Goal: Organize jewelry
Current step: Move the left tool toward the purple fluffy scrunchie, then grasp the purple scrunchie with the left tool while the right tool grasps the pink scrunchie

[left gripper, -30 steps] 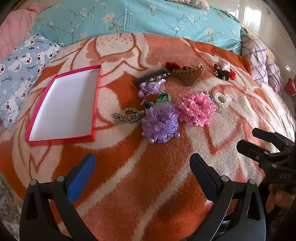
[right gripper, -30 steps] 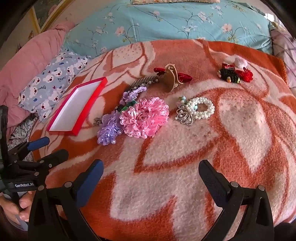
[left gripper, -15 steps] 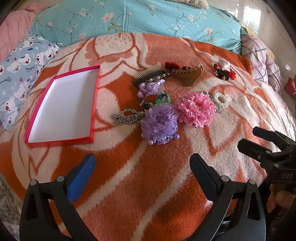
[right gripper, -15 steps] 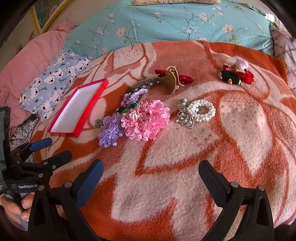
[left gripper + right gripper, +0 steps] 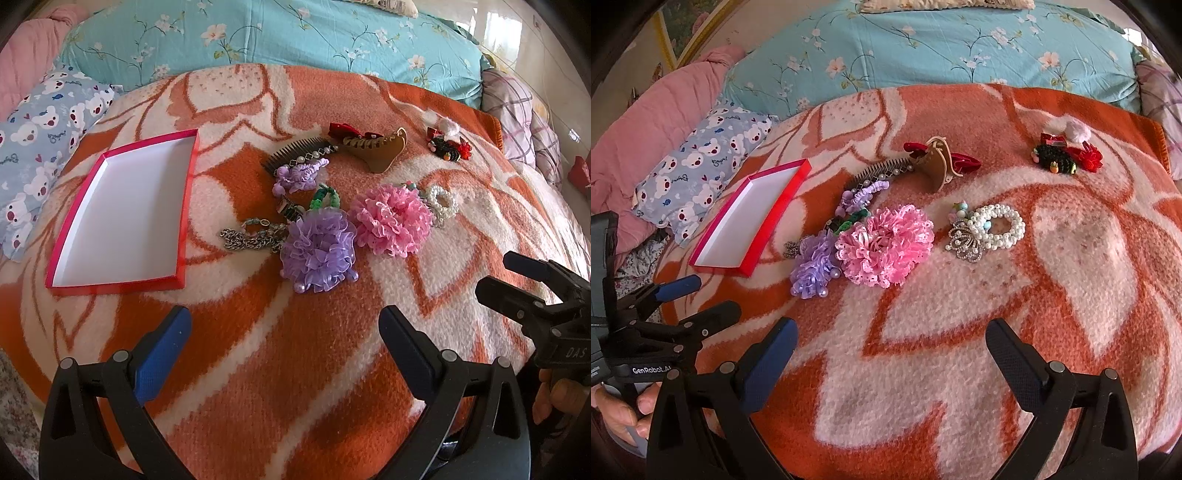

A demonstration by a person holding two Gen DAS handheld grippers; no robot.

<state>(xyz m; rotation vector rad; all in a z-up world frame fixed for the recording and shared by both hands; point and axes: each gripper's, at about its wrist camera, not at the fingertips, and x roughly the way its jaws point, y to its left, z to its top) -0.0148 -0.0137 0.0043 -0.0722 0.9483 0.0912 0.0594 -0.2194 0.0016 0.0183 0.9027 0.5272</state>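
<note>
Jewelry and hair things lie in a bunch on the orange and white blanket [image 5: 258, 387], in the middle of the bed. The purple flower scrunchie [image 5: 319, 254] sits right next to the pink flower scrunchie [image 5: 391, 221], and they touch. A silver chain [image 5: 247, 240] lies just to the left of the purple one. Behind them are a dark comb [image 5: 295, 155], a small purple frilly tie [image 5: 299, 175] and a tan hair claw [image 5: 382, 153] (it has a red bow at its back). A white pearl bracelet [image 5: 999, 227] with a sparkly silver brooch [image 5: 964, 243] lies to the right of the pink flower. A little red and black clip bunch [image 5: 1067, 155] sits far off, near the back right edge.

The red box [image 5: 122, 218] with a white inside lies open on the left of the pile, and nothing is in it.

The left gripper [image 5: 284, 332] has its fingers spread wide and holds nothing. The right gripper [image 5: 890, 343] is spread wide too, with nothing between its fingers. Both hang over bare blanket, in front of the pile.
</note>
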